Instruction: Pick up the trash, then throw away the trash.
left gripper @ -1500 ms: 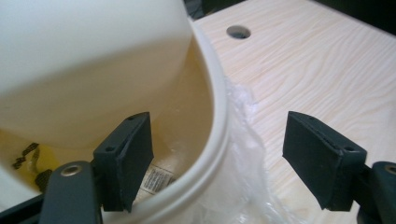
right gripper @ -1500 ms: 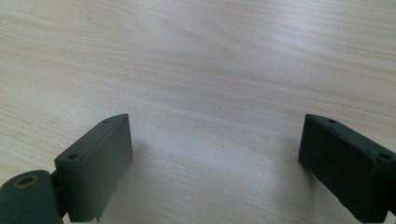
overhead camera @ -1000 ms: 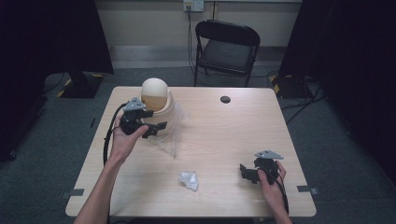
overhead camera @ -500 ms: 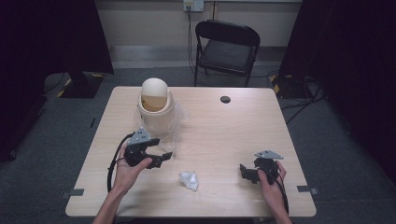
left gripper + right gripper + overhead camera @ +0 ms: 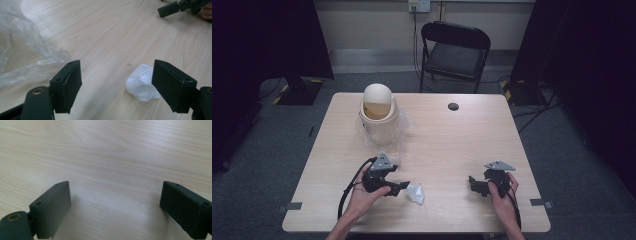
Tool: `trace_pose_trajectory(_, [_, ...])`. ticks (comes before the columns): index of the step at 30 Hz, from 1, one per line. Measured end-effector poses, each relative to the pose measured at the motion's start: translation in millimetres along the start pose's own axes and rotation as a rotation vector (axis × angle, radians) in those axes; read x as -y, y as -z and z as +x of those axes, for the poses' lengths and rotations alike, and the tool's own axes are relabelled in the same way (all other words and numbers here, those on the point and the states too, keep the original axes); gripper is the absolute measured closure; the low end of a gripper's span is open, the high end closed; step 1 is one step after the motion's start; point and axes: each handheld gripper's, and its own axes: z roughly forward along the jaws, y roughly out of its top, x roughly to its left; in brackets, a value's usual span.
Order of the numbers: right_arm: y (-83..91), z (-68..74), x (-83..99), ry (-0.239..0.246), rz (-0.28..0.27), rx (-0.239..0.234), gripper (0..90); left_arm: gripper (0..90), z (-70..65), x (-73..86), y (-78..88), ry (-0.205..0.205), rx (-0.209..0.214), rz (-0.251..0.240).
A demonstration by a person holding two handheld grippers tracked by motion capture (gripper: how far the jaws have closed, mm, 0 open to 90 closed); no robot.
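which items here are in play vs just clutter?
In play (judging by the left tongs' approach):
- left tongs, open
- crumpled white wad, just ahead of them
- small bin with clear plastic liner

Lying about:
- right tongs, open, over bare table
- black disc
- folding chair

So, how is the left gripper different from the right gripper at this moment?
The left gripper points at a crumpled white wad lying just ahead of its jaws; the right gripper faces only bare table. The left sits near clear plastic wrap; the right sits apart. Both are open and hand-held.
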Motion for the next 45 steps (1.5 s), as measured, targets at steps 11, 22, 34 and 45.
trace_pose_trajectory(11, [0.0,0.0,0.0,0.000,0.000,0.000,8.9,23.6,-18.1,5.3,-20.6,-0.036,0.049,0.042])
trace_pose_trajectory(22, [0.0,0.0,0.0,0.000,0.000,0.000,8.9,18.3,-37.1,8.3,-42.4,-0.108,0.086,0.158])
trace_pose_trajectory(34, [0.3,0.0,0.4,0.003,-0.001,-0.004,9.0,24.2,-47.5,8.3,-50.8,-0.171,0.074,0.168])
trace_pose_trajectory(45, [0.3,-0.1,0.3,0.003,-0.001,-0.004,9.0,52.7,-41.2,7.6,-48.1,-0.135,0.055,0.144])
